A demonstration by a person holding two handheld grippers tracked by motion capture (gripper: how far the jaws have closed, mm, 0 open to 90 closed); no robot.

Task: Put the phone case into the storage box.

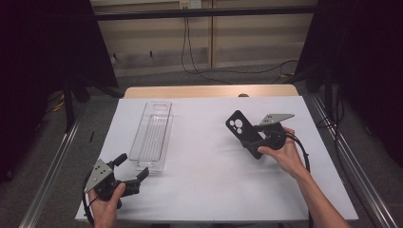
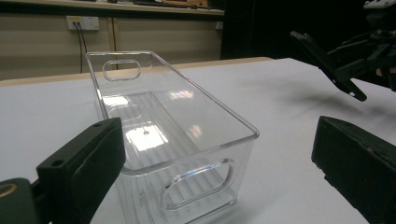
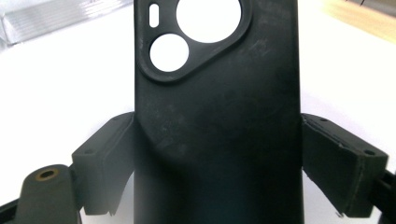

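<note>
A black phone case [image 1: 242,129] with round camera cut-outs hangs above the white table cover, pinched by its long sides in my right gripper [image 1: 259,140], which is shut on it. In the right gripper view the phone case [image 3: 217,121] stands upright between the two black jaws, camera holes at the top. A clear plastic bin [image 1: 152,135] lies lengthwise at the left of the table. My left gripper [image 1: 130,167] stands open by the bin's near end. From the left gripper view the clear bin [image 2: 168,135] sits just beyond the spread jaws, with nothing between them.
A white sheet [image 1: 204,185] covers the wooden table [image 1: 209,91]. Black curtains stand at both sides, metal rails run along the floor, and cables hang on the back wall. A cable trails from each gripper.
</note>
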